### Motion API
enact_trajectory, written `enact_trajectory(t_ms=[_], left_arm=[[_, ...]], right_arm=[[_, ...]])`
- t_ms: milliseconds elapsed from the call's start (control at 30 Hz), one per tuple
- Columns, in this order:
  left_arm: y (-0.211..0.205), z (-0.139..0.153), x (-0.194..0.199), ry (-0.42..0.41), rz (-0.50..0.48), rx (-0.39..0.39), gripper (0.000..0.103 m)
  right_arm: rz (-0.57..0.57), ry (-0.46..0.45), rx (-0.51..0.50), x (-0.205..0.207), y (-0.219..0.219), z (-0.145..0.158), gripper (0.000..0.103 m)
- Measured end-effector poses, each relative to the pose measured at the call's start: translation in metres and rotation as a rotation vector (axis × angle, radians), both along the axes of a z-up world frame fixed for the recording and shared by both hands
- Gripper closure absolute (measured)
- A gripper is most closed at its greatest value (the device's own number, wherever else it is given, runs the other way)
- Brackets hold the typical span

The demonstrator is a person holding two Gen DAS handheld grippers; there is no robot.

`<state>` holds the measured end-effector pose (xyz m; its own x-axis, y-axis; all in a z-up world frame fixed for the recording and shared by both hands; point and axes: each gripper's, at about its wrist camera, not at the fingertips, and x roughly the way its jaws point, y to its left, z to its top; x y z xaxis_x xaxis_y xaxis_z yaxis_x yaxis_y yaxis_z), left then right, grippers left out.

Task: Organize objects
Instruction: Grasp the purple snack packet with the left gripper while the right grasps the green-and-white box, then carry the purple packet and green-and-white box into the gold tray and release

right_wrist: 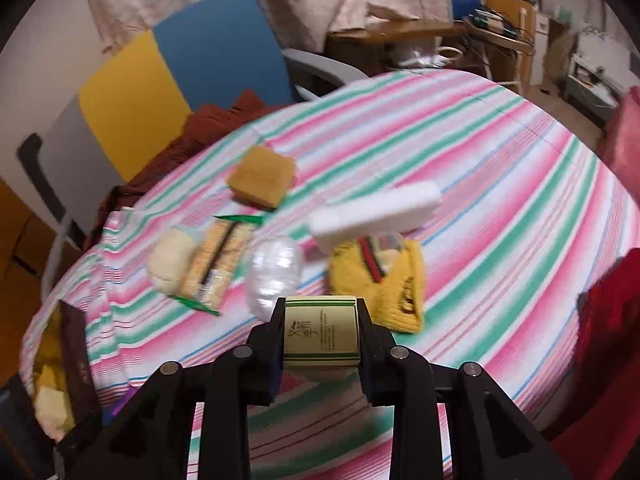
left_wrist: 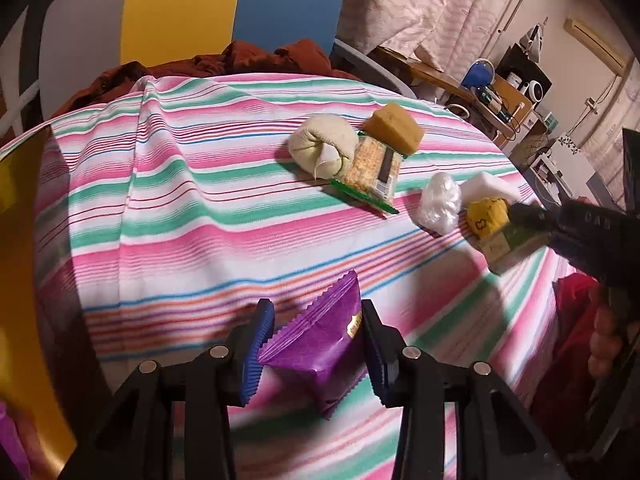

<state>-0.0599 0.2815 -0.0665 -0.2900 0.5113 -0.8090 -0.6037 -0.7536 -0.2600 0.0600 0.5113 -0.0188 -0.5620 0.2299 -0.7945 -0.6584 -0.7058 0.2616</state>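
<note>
My left gripper is shut on a purple snack packet, which sits between its blue pads just above the striped tablecloth. My right gripper is shut on a small cream box with green stripes, and the left wrist view shows this box held at the right. Loose on the cloth lie a yellow knit item, a white foam block, a clear plastic wad, a cracker packet, a cream cloth roll and a brown sponge.
An open dark bag with yellow things inside stands at the table's left edge. A blue and yellow chair with rust-coloured fabric on it is behind the table. A cluttered desk stands at the back right. A hand holds the right gripper.
</note>
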Motion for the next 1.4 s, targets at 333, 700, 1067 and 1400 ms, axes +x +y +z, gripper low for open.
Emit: enact_trajectory(t_ms=[333, 700, 1067, 1400], left_arm=[[-0.031, 0.025, 0.016, 0.056, 0.006, 0.044, 0.068], [-0.074, 0.055, 0.019, 0.069, 0.069, 0.134, 0.068], [-0.170, 0.080, -0.022, 0.156, 0.320, 0.124, 0.067], [-0.249, 0.100, -0.069, 0.220, 0.562, 0.097, 0.049]], right_arm=[[0.128, 0.042, 0.051, -0.014, -0.025, 0.009, 0.073], [0.243, 0.084, 0.058, -0.019, -0.054, 0.020, 0.073], [0.559, 0.189, -0.015, -0.065, -0.171, 0.048, 0.073], [0.767, 0.174, -0.046, -0.125, -0.277, 0.056, 0.047]])
